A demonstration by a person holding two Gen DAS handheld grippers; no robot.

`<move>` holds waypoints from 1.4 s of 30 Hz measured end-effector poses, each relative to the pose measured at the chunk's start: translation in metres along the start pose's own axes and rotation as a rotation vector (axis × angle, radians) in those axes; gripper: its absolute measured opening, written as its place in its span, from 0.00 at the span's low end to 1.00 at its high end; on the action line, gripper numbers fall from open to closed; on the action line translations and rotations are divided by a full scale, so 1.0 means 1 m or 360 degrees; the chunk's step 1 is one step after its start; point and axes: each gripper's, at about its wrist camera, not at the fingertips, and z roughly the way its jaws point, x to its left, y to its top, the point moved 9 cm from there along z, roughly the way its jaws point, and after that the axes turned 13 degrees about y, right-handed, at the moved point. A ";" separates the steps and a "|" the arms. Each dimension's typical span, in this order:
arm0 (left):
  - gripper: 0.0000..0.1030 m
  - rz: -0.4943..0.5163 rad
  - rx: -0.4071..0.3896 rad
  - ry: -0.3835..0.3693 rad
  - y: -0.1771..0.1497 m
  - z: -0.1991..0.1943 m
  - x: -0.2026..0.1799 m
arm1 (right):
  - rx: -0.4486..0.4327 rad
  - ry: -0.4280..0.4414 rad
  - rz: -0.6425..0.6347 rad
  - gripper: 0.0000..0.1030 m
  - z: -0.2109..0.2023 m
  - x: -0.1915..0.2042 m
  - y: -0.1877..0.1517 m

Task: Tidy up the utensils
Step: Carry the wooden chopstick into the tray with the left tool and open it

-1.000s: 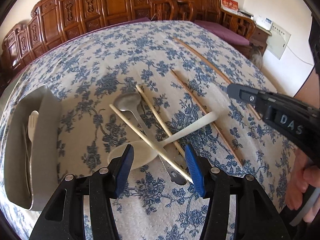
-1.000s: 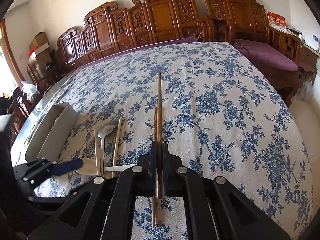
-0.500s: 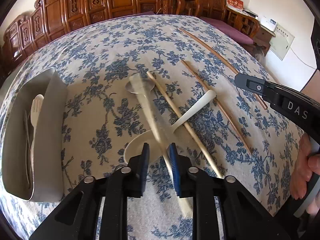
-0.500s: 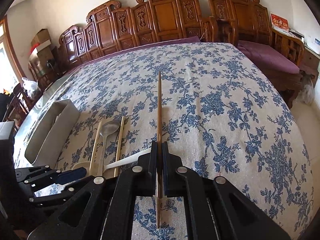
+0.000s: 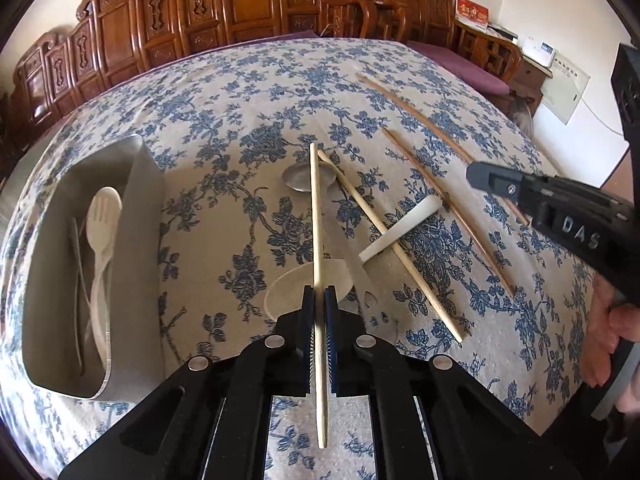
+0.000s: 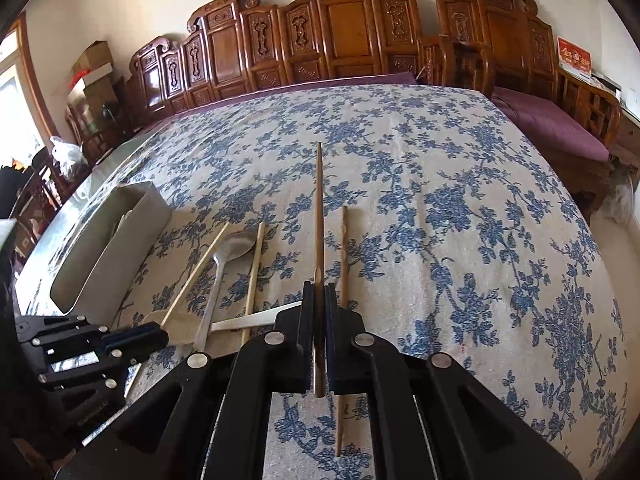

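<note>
Left tool: clenched on a pale chopstick, lifted over the white spoon.
Right tool: clenched on a dark chopstick; its twin lies just right.
Holder: grey utensil tray, left of both tools on the floral bench.
Advice: probably carry each stick level, lower it tip-first into the tray, avoid snagging the metal spoon.

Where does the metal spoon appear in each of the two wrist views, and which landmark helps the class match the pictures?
Left wrist view: the metal spoon lies at centre, its bowl far from the camera, crossed by the pale chopstick that the left hand-held gripper holds.
Right wrist view: the spoon lies left of centre, between two pale chopsticks.
Shared landmark: the grey utensil tray, left of the spoon in both.
</note>
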 end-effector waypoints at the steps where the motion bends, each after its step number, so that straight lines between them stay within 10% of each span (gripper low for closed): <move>1: 0.04 -0.0004 -0.0007 -0.0002 0.001 -0.002 0.002 | 0.0005 0.0003 -0.0008 0.06 0.001 0.002 -0.001; 42: 0.04 -0.0204 -0.0181 0.0201 0.027 -0.045 0.143 | 0.0030 0.0289 -0.0349 0.06 0.002 0.150 -0.012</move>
